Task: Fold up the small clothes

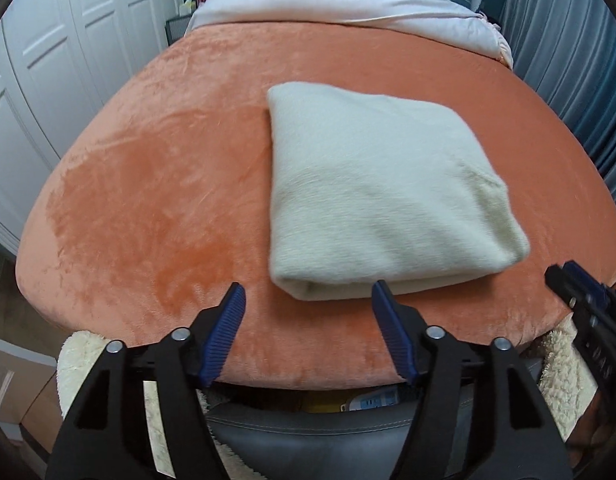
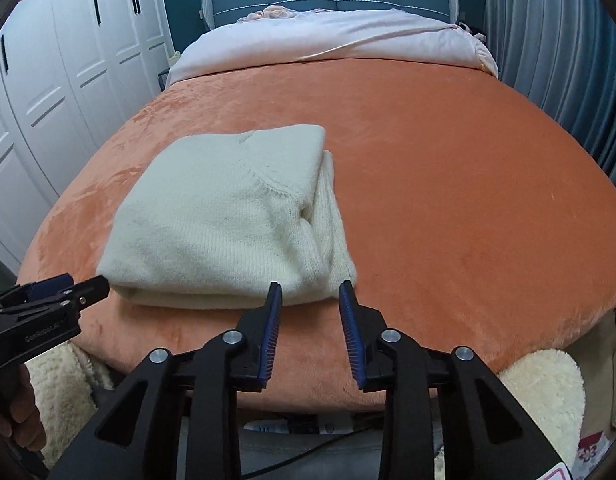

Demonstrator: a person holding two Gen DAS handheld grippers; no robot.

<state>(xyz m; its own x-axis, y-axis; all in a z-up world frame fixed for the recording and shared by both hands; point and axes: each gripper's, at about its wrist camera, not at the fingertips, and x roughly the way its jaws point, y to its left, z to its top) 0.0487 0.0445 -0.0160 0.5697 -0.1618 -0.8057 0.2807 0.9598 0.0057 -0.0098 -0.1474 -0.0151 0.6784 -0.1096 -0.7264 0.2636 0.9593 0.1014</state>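
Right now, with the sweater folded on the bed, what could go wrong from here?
1. The sweater lies close to the near edge of the orange blanket; a nudge towards that edge might tip it off.
2. Its right side shows loose layers sticking out from the fold; catching one could undo the fold.
3. Both the left gripper and the right gripper are open at the near edge, so a forward move may snag the knit.

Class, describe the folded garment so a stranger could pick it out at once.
Start at the bed covered by an orange blanket. Near its front edge lies a cream knit sweater, folded into a thick rectangle. It is the only pale, ribbed bundle on the orange.
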